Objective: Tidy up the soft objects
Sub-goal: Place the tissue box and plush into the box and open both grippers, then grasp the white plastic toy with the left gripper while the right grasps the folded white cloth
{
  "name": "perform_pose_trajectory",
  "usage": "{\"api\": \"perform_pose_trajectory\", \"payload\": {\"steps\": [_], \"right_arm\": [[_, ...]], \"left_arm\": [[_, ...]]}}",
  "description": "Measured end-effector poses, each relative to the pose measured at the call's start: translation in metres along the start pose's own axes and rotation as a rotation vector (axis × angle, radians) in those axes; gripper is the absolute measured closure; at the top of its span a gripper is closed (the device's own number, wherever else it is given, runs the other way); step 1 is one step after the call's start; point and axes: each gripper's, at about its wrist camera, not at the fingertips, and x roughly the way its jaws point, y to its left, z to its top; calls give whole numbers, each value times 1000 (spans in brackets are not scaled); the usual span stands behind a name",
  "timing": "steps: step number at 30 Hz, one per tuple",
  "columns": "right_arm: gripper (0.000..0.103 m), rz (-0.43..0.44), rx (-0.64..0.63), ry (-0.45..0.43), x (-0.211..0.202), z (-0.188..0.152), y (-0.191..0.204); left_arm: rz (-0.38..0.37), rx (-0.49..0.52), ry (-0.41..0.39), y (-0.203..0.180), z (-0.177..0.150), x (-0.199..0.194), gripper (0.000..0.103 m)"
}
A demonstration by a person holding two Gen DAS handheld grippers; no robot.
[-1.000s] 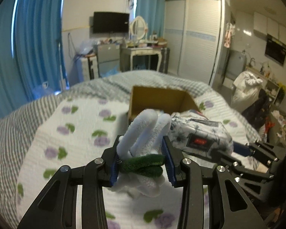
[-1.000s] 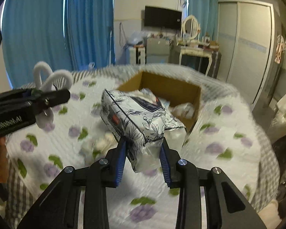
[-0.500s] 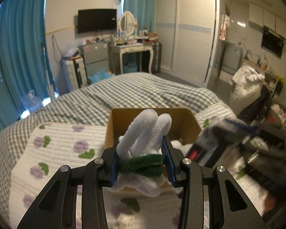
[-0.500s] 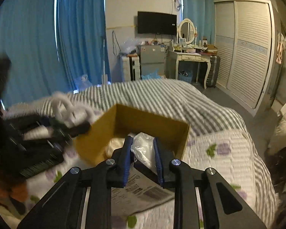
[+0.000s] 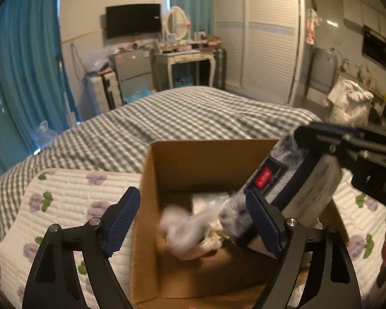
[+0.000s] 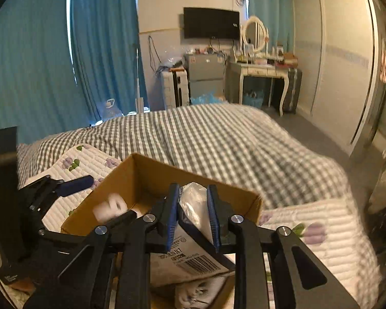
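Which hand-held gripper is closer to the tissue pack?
Right. The right hand-held gripper is clamped on the tissue pack above the box; the left one hangs open beside it.

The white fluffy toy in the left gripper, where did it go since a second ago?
The left gripper opened and let go of the white plush toy, which is now a blur inside the cardboard box. Both grippers moved forward over the box. The right gripper still clamps the tissue pack, now tilted down into the box.
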Motion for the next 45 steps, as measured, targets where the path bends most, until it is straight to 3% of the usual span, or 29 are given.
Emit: {"api": "perform_pose_trajectory", "payload": {"steps": [2, 4, 10, 17, 20, 22, 24, 27, 34, 45], "right_arm": [[72, -38, -6, -9, 1, 1, -2], [51, -49, 1, -26, -6, 3, -2], [50, -68, 26, -91, -66, 13, 5], [41, -87, -4, -169, -164, 13, 34], [30, -106, -27, -206, -203, 10, 53], [10, -103, -39, -223, -232, 5, 68], [3, -82, -43, -240, -254, -1, 79], [0, -75, -63, -260, -275, -12, 96], [0, -88, -138, -236, -276, -54, 132], [0, -26, -144, -82, -161, -116, 130]], "left_arm": [[11, -10, 18, 3, 2, 1, 18], [15, -12, 10, 5, 2, -7, 18], [47, 6, -60, 6, 9, -55, 18], [69, 13, -216, 8, 16, -165, 18], [78, 16, -288, 10, 12, -214, 17], [91, 3, -327, 14, 8, -241, 12], [103, -19, -365, 18, 0, -266, 1], [112, -52, -408, 26, -11, -289, 0], [134, -52, -359, 39, -38, -283, 0], [184, -82, -153, 57, -98, -192, 0]]}}
